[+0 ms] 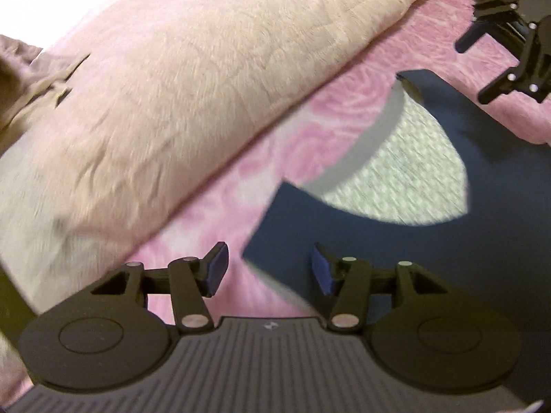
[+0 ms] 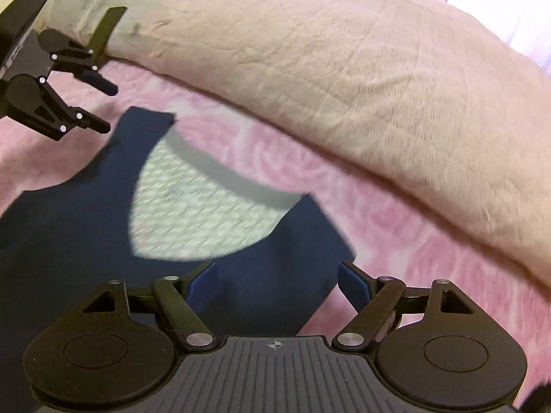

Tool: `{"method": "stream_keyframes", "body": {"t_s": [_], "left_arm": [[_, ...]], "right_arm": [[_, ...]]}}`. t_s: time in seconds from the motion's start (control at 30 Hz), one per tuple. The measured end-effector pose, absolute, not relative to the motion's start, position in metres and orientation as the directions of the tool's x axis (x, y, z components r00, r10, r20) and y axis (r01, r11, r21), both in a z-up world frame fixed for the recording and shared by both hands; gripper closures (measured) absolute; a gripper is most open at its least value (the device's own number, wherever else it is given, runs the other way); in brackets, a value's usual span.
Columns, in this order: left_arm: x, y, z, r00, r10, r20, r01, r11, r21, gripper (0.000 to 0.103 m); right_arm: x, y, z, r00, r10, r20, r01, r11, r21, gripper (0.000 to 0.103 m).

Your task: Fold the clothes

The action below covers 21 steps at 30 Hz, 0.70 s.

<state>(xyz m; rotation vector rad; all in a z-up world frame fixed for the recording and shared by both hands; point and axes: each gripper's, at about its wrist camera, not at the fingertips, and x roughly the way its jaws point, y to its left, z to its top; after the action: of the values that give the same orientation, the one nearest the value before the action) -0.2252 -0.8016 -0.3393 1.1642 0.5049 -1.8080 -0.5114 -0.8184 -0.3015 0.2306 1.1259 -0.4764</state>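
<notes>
A navy sleeveless top (image 1: 482, 234) lies flat on the pink bedspread (image 1: 275, 144), its neck opening showing a pale patterned lining (image 1: 406, 179) and a grey band. My left gripper (image 1: 268, 268) is open, hovering over the corner of one shoulder strap. My right gripper (image 2: 275, 278) is open, its fingers on either side of the other shoulder strap (image 2: 303, 241). The top also shows in the right wrist view (image 2: 69, 227). Each gripper shows in the other's view: the right one (image 1: 482, 69), the left one (image 2: 106, 106).
A large beige pillow or folded duvet (image 1: 165, 96) lies along the far side of the top, also in the right wrist view (image 2: 378, 69). Crumpled brownish fabric (image 1: 17, 58) sits at the far left. The pink bedspread (image 2: 378, 241) surrounds the top.
</notes>
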Motion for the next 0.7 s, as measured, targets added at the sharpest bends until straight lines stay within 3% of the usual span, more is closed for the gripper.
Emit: {"method": "stream_keyframes", "body": {"t_s": [0.1,0.17,0.4,0.47,0.57,0.6,0.67,0.7], "left_arm": [[-0.23,-0.82,-0.351,-0.169,-0.442,-0.881,0.835,-0.54,0.111,0.065],[-0.234,-0.828,-0.357,-0.166,-0.427,-0.889,0.818,-0.563,0.117,0.065],[-0.239,-0.843,-0.368,-0.172,-0.349,-0.921,0.763,-0.639,0.1,0.065],[-0.238,-0.848,-0.369,-0.179,-0.321,-0.93,0.766,-0.639,0.073,0.069],[-0.239,-0.851,-0.367,-0.189,-0.285,-0.94,0.767,-0.641,0.04,0.076],[-0.24,-0.851,-0.367,-0.19,-0.279,-0.942,0.766,-0.642,0.035,0.079],[-0.241,-0.85,-0.366,-0.187,-0.274,-0.943,0.765,-0.643,0.035,0.081],[-0.242,-0.85,-0.365,-0.183,-0.277,-0.943,0.765,-0.643,0.04,0.086]], "right_arm": [[-0.501,-0.842,-0.314,0.343,-0.257,-0.903,0.452,0.888,-0.081,0.025],[-0.498,-0.855,-0.322,0.332,-0.247,-0.91,0.436,0.896,-0.084,0.04],[-0.491,-0.88,-0.342,0.318,-0.189,-0.929,0.373,0.926,-0.061,0.04],[-0.489,-0.882,-0.345,0.306,-0.169,-0.937,0.363,0.931,-0.05,0.051],[-0.484,-0.883,-0.351,0.291,-0.128,-0.948,0.347,0.938,-0.02,0.055],[-0.483,-0.882,-0.352,0.291,-0.118,-0.949,0.339,0.941,-0.013,0.059],[-0.482,-0.878,-0.352,0.29,-0.105,-0.951,0.327,0.945,-0.004,0.087],[-0.482,-0.875,-0.351,0.29,-0.101,-0.952,0.322,0.947,-0.002,0.094]]}}
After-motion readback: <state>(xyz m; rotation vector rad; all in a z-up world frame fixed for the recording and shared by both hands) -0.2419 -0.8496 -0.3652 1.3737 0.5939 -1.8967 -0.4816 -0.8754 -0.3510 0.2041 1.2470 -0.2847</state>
